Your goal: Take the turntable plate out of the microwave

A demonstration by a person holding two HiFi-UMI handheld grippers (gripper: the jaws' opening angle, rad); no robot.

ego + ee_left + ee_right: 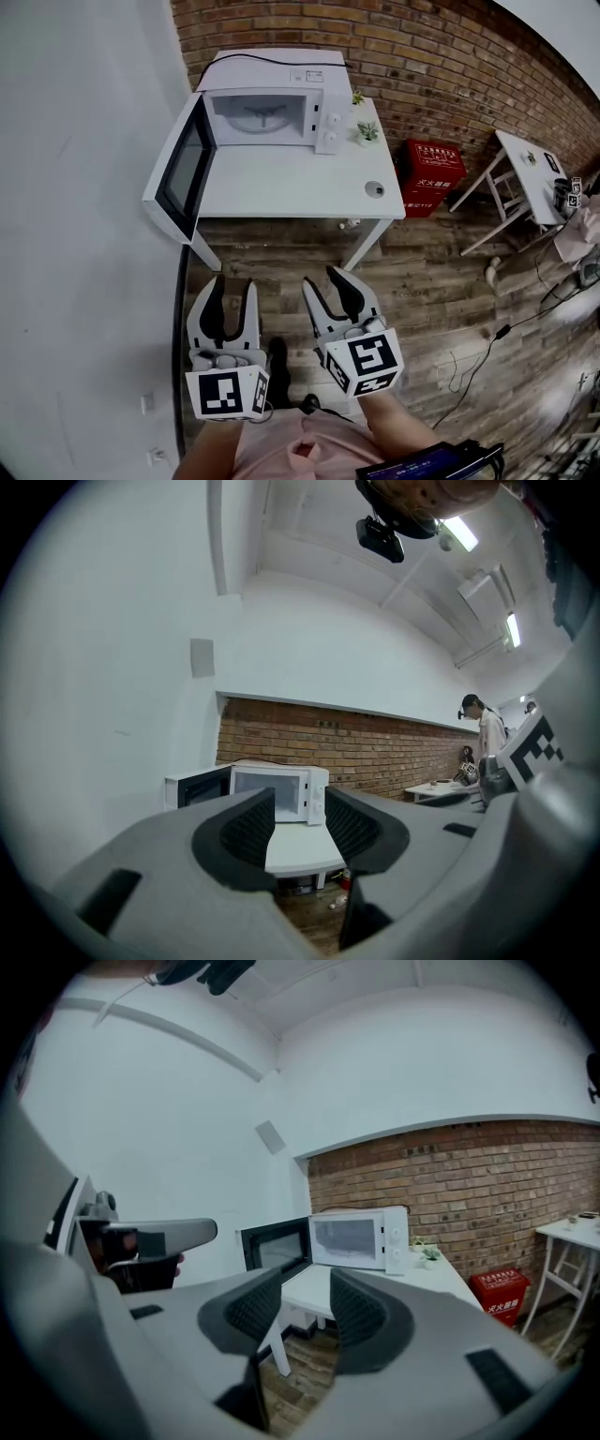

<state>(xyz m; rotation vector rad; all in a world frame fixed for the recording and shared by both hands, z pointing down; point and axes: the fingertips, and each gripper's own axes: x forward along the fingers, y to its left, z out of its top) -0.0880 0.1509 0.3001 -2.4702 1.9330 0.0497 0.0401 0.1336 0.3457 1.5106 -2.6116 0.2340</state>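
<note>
A white microwave (267, 112) stands at the back of a white table (281, 192), its door (183, 173) swung wide open to the left. Inside lies the glass turntable plate (258, 114), pale and round. Both grippers hover over the wooden floor, well short of the table's front edge. My left gripper (232, 284) is open and holds nothing. To its right, my right gripper (324, 279) is also open and empty. The left gripper view looks between the open jaws of the left gripper (300, 822) at the microwave (279, 794). The right gripper (307, 1302) frames the microwave (361, 1238) likewise.
Two small potted plants (367, 131) stand right of the microwave. A red box (433, 169) sits on the floor by the brick wall, with a second white table (525, 173) further right. Cables (487, 347) trail over the floor. A person (487, 738) stands far right.
</note>
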